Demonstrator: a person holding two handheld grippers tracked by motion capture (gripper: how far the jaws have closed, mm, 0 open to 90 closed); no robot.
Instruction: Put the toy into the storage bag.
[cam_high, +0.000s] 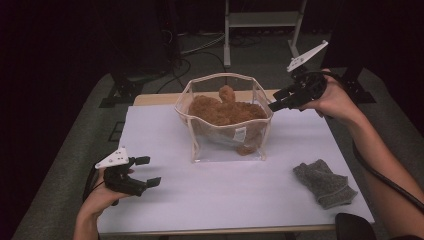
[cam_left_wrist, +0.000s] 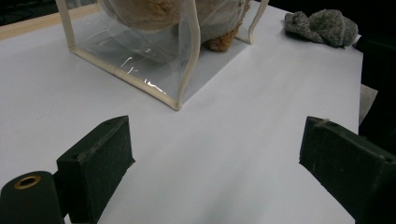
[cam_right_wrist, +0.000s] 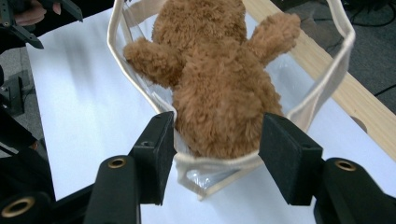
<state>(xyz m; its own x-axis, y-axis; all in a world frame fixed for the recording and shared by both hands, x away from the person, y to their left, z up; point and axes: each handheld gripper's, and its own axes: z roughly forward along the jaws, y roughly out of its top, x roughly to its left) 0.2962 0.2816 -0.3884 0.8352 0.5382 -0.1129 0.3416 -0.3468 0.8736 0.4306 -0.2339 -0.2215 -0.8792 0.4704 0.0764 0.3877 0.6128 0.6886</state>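
Note:
A clear plastic bag (cam_high: 225, 76) with cream trim stands open at the back middle of the white table top (cam_high: 225, 195). A brown teddy bear (cam_high: 225, 110) lies inside it. My right gripper (cam_high: 275, 104) hovers at the bag's right rim. In the right gripper view its jaws (cam_right_wrist: 219, 135) stand apart on either side of the bag's end rim (cam_right_wrist: 219, 163) and the bear (cam_right_wrist: 219, 79), not visibly pressing on either. My left gripper (cam_high: 148, 171) rests low at the front left, open and with nothing between its jaws (cam_left_wrist: 219, 158), pointing toward the bag (cam_left_wrist: 187, 60).
A crumpled grey cloth (cam_high: 325, 182) lies on the table at the front right, also seen as the grey cloth (cam_left_wrist: 324, 25) beyond the bag. A wooden edge (cam_high: 150, 99) runs along the table's back. A metal stand (cam_high: 227, 30) and cables sit on the floor behind.

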